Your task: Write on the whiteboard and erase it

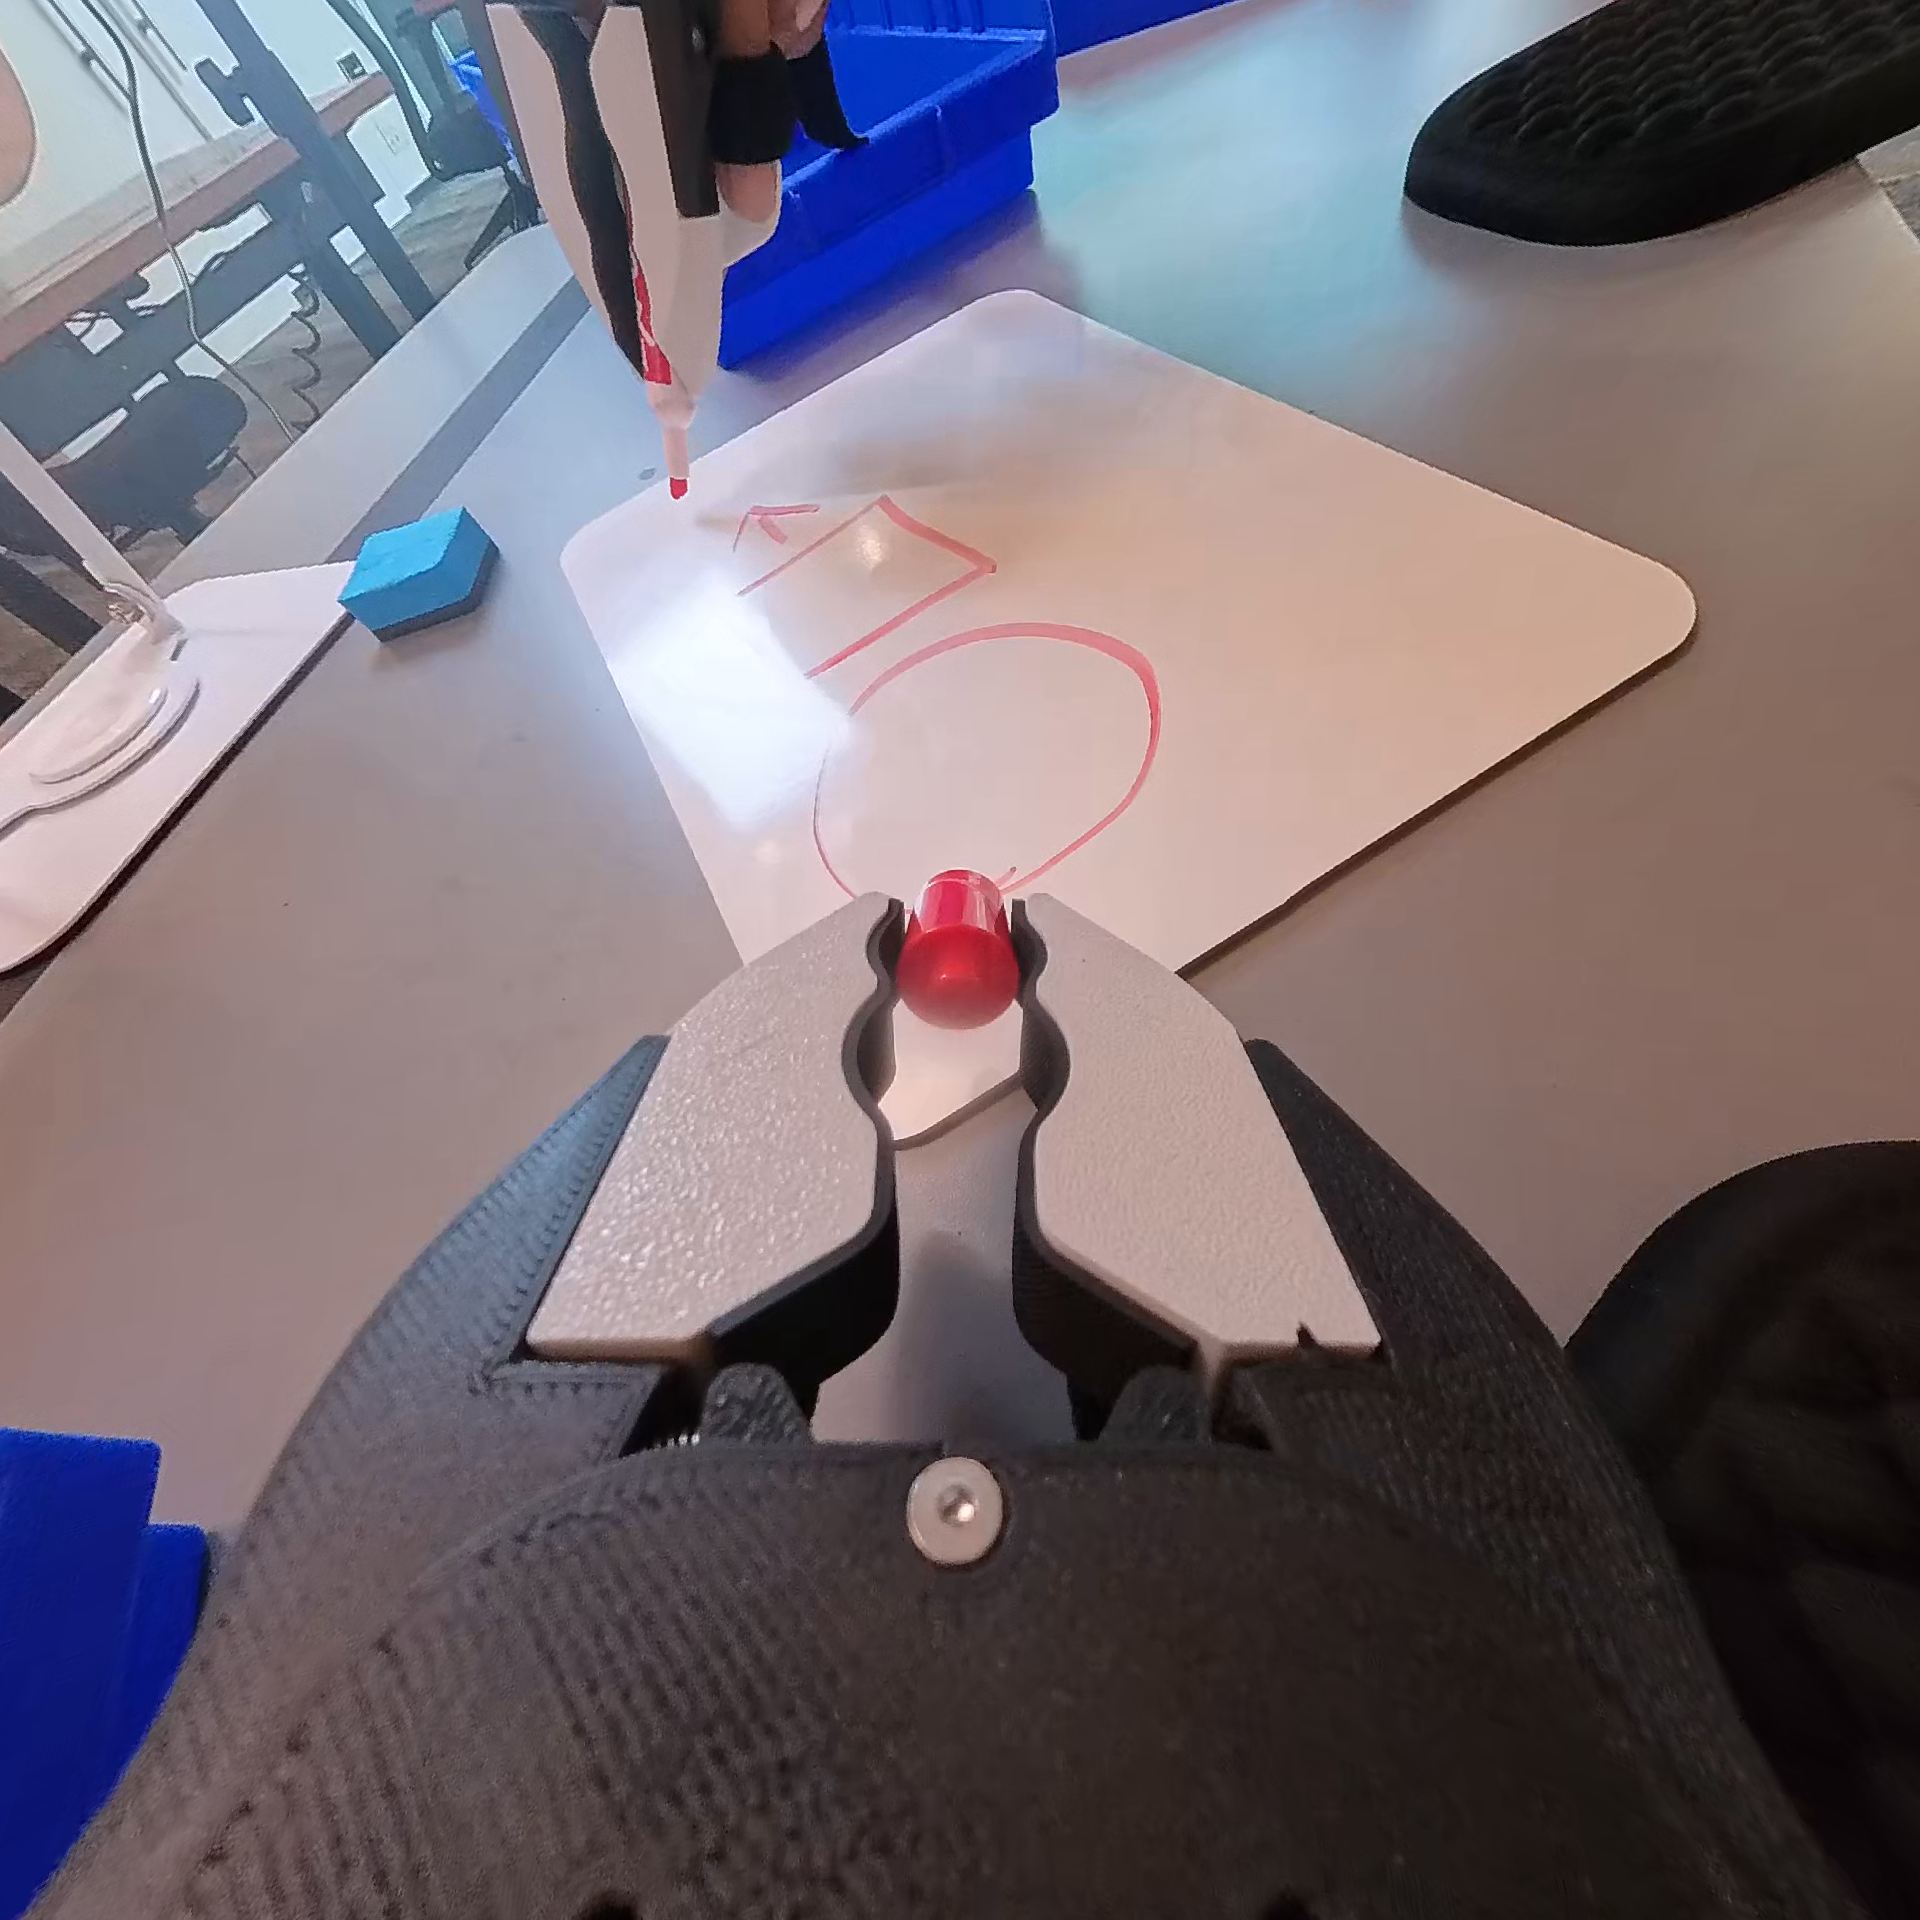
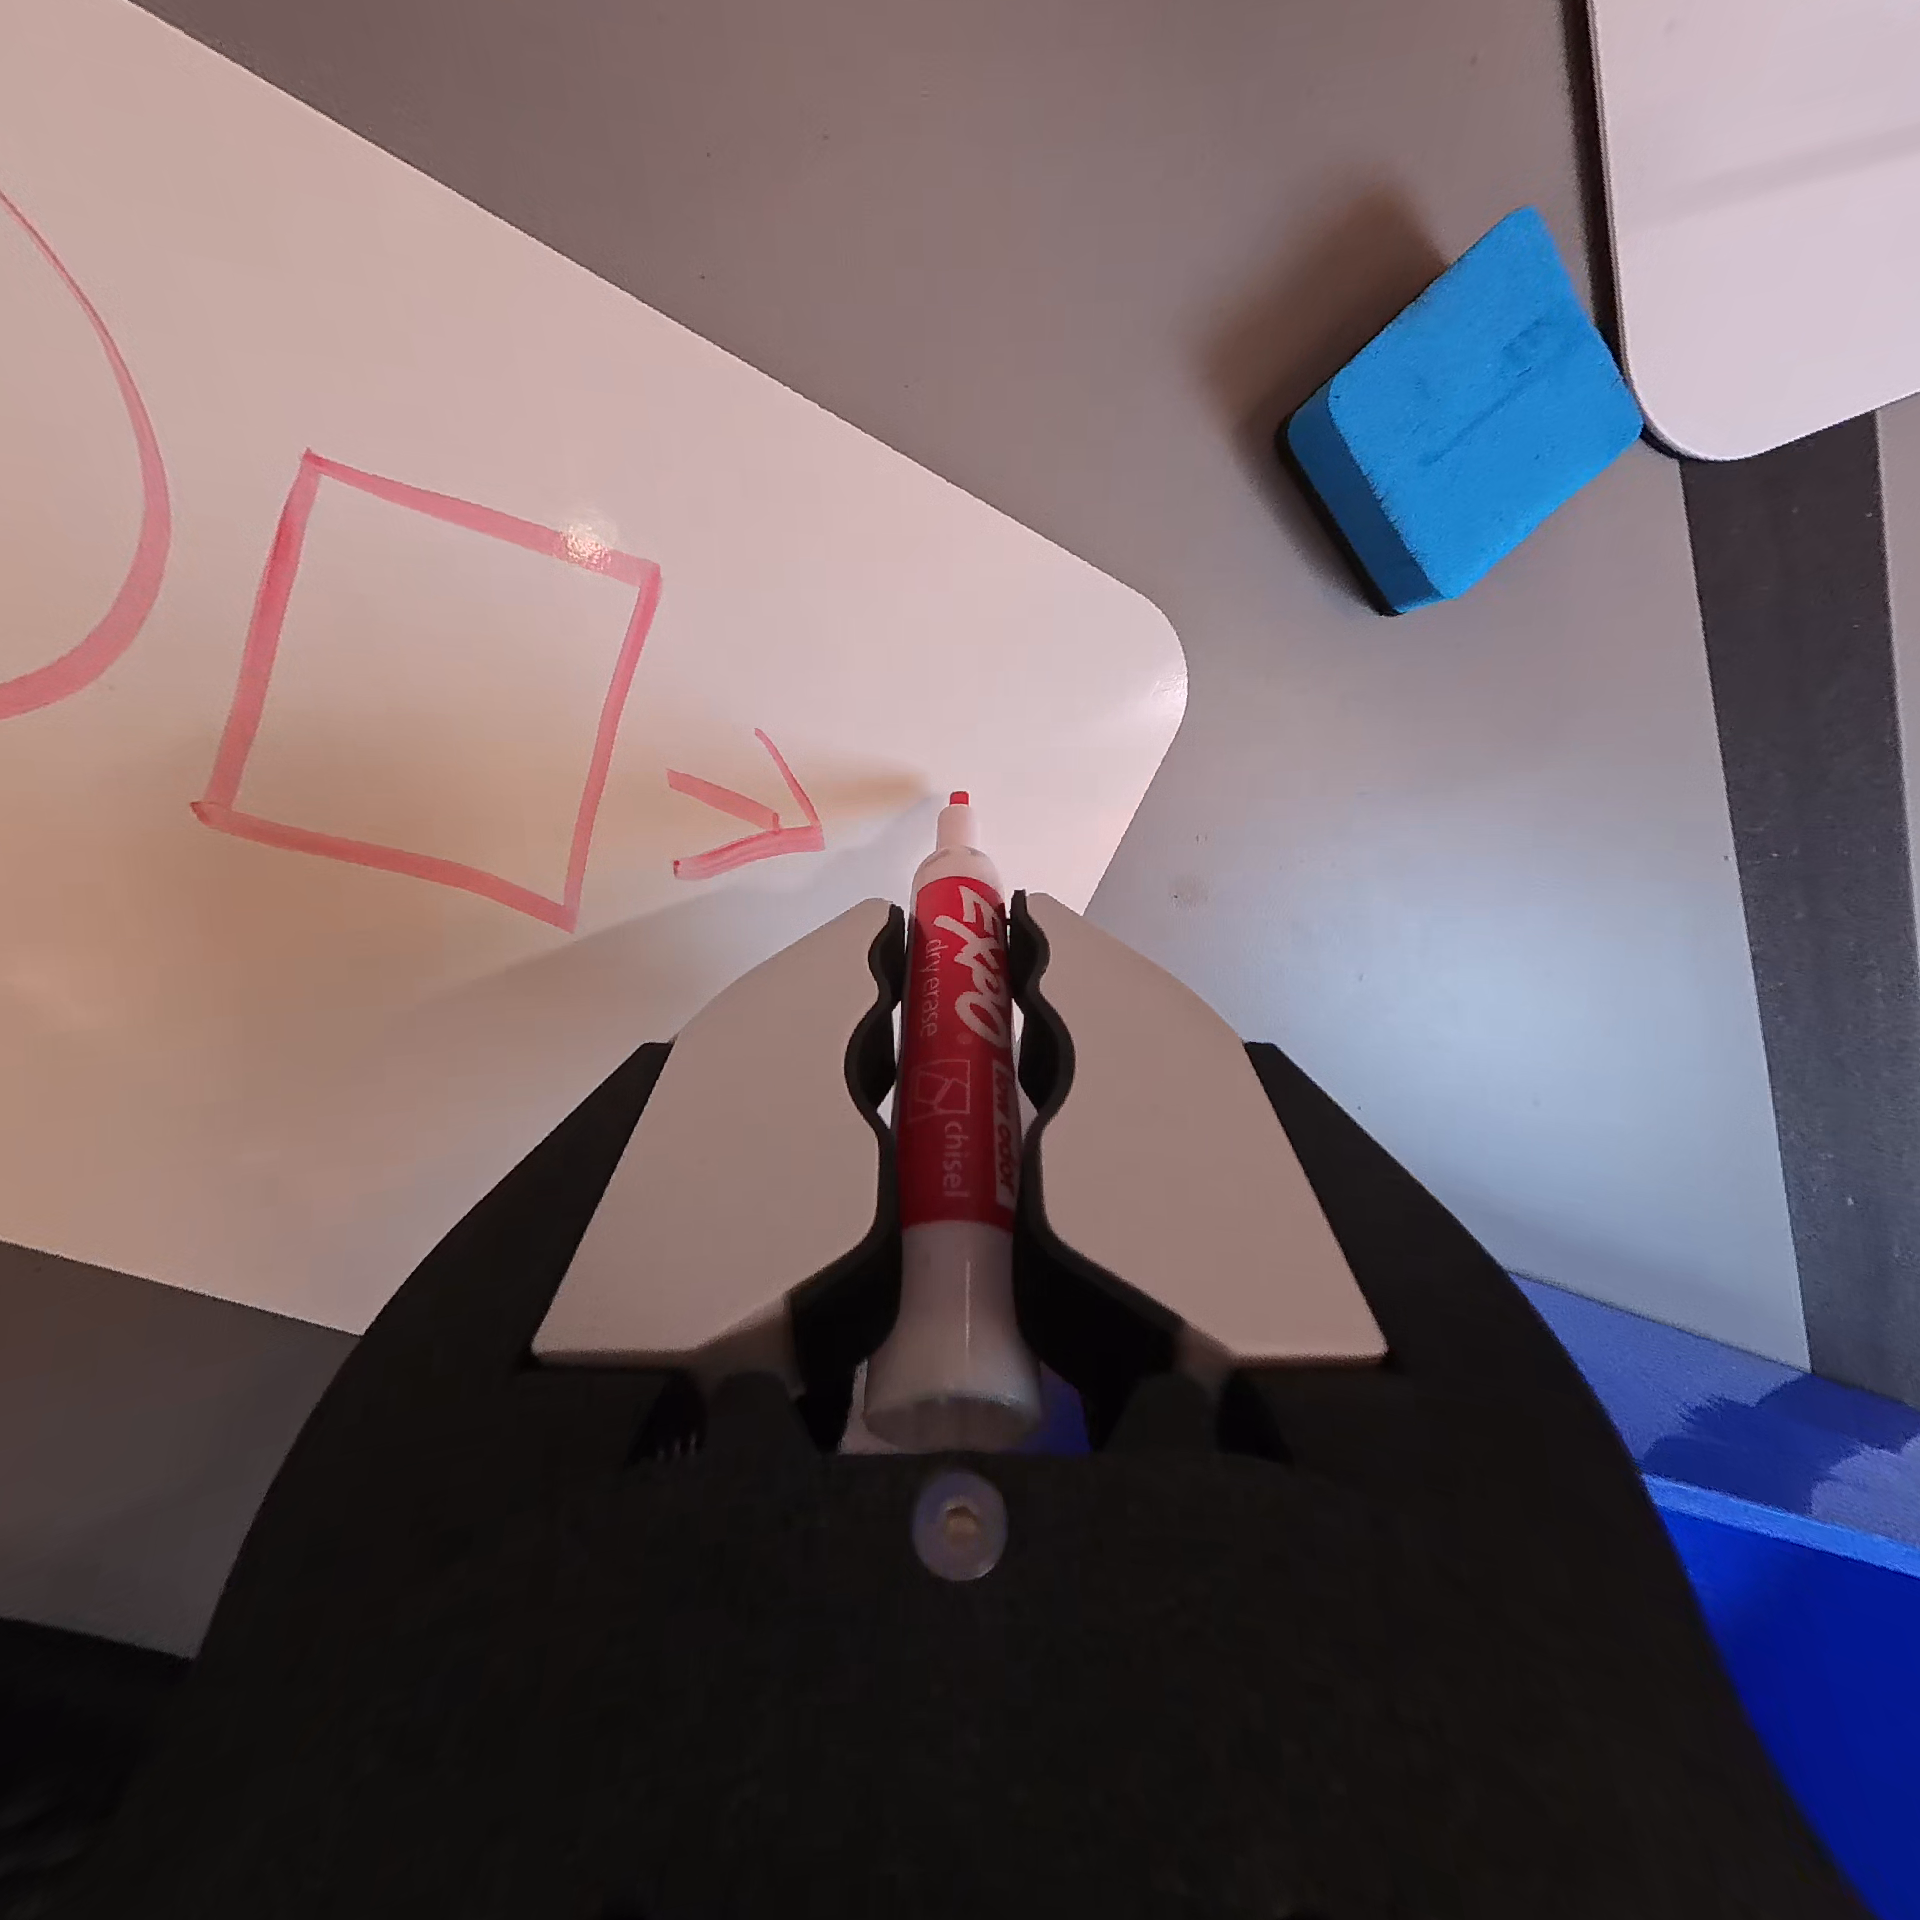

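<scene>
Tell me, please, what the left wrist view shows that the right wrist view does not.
Only the left wrist view shows the red cap clamped in the left hand-held gripper, the whole drawn circle and a black cushion. Only the right wrist view shows the marker lengthwise in the right hand-held gripper. Both show the whiteboard, the drawn square, the blue eraser and a blue bin.

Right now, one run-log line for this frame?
left gripper: shut on red cap | right gripper: shut on marker | whiteboard: circle, square, partial triangle | eraser: untouched on table
</scene>
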